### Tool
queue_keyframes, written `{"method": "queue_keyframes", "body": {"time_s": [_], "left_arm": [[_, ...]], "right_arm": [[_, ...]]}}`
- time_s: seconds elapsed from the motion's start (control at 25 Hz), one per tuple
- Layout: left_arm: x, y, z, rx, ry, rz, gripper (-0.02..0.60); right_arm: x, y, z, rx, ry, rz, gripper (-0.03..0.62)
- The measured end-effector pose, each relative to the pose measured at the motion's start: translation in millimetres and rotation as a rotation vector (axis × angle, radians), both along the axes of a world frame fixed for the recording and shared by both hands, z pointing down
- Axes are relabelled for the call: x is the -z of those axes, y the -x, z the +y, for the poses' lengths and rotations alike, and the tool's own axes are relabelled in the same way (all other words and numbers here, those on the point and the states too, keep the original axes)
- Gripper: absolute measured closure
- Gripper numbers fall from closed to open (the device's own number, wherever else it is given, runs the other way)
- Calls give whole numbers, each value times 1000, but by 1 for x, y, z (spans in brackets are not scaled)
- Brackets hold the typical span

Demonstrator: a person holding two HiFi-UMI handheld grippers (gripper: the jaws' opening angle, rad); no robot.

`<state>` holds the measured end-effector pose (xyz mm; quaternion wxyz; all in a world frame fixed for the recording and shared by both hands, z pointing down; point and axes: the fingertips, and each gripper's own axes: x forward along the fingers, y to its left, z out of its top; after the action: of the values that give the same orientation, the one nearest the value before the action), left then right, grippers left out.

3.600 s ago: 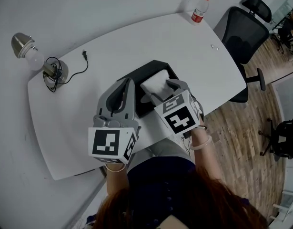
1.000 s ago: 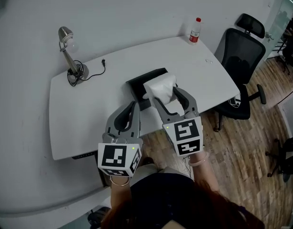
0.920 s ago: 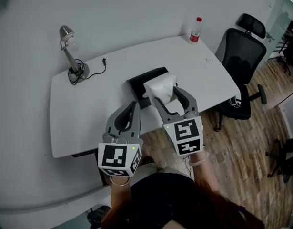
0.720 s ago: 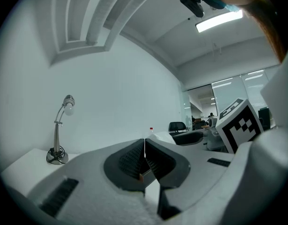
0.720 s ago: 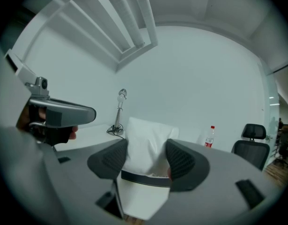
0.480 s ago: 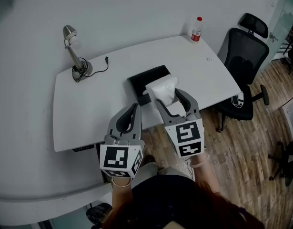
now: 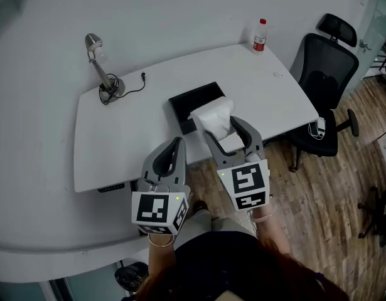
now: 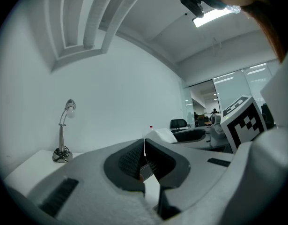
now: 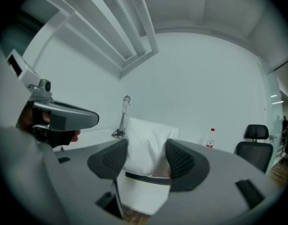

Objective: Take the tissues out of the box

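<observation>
Head view: right tool clamped on white tissues, out of the black box (left tool pinched shut, empty).

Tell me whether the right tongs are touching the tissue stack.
Touching. The right gripper view shows the right tongs with both jaws pressed against the sides of the white tissue stack, with no gap on either side.

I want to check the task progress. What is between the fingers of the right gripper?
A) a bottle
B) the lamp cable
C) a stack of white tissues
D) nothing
C: the right gripper view shows the fingers of the right gripper pressing on the stack of white tissues.
</observation>
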<state>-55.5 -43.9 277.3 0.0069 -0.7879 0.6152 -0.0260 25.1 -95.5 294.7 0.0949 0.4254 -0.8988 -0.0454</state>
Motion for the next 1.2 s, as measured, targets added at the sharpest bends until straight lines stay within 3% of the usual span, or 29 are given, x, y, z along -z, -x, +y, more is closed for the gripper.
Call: {"method": "queue_keyframes", "body": {"time_s": [1.2], "left_arm": [[-5, -32, 41, 21, 11, -26, 555]], "right_arm": [[10, -35, 50, 31, -44, -39, 319]]}}
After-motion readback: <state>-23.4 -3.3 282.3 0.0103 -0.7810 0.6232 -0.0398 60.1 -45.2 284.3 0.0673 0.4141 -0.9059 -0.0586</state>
